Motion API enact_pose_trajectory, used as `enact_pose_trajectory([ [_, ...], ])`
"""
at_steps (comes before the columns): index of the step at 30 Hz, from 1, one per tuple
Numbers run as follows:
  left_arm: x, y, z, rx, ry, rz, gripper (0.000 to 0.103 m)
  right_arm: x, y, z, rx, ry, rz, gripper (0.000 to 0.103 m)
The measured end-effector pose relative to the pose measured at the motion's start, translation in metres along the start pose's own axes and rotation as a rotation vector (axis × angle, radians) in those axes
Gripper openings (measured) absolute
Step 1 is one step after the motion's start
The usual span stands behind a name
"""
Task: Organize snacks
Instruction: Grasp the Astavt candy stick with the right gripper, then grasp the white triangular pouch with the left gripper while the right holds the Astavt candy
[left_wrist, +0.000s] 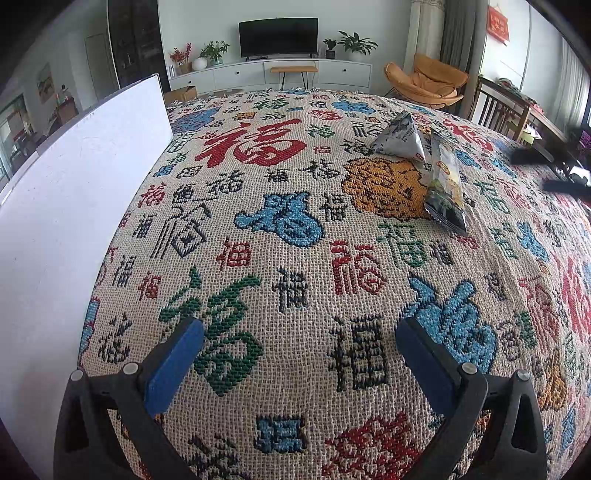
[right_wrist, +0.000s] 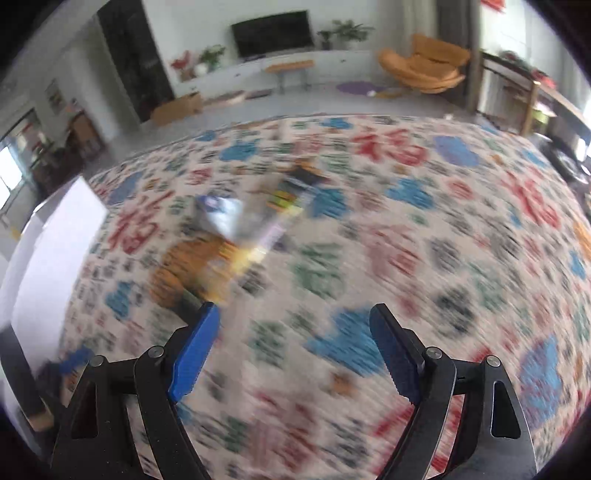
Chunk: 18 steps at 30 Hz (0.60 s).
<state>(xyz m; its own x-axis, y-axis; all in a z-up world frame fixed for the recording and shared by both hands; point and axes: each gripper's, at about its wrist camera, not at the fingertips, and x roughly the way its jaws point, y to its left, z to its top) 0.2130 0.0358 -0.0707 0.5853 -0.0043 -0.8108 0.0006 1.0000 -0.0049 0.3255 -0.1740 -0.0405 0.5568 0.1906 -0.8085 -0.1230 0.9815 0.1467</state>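
A silver triangular snack pouch (left_wrist: 400, 138) and a long dark and yellow snack packet (left_wrist: 445, 184) lie on the patterned cloth (left_wrist: 295, 236) at the far right. My left gripper (left_wrist: 299, 332) is open and empty, low over the cloth, well short of them. My right gripper shows as dark fingers (left_wrist: 532, 155) at the right edge of the left wrist view. The right wrist view is motion-blurred: my right gripper (right_wrist: 293, 317) is open and empty, with the pouch (right_wrist: 221, 218) and the packet (right_wrist: 291, 192) ahead to its left.
A white box (left_wrist: 74, 206) stands along the left side of the cloth; it also shows in the right wrist view (right_wrist: 55, 243). Beyond the table are a TV cabinet (left_wrist: 273, 72), an orange chair (left_wrist: 424, 81) and a wooden chair (left_wrist: 502, 110).
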Motion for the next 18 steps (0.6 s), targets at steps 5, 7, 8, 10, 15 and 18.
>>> enact_pose_trajectory([
  [5,0.000,0.000,0.000,0.000,0.000,-0.001,0.103,0.062,0.054,0.044,-0.062,0.139,-0.044,0.085],
  [7,0.000,0.000,0.000,0.000,0.000,0.000,0.103,0.086,0.061,0.043,-0.067,0.196,-0.090,0.084],
  [8,0.000,0.000,0.000,0.000,0.000,0.000,0.103,0.093,0.061,0.041,-0.063,0.208,-0.099,0.083],
  [10,0.000,0.000,0.000,0.000,0.000,0.000,0.103,0.101,0.055,0.034,-0.051,0.207,-0.124,0.082],
  [15,0.000,-0.001,0.000,-0.001,0.000,0.000,0.103,0.079,0.027,0.020,-0.094,0.142,-0.123,0.022],
  [18,0.000,-0.001,0.000,0.000,0.000,0.000,0.103,0.058,-0.001,0.012,-0.112,0.130,-0.127,0.021],
])
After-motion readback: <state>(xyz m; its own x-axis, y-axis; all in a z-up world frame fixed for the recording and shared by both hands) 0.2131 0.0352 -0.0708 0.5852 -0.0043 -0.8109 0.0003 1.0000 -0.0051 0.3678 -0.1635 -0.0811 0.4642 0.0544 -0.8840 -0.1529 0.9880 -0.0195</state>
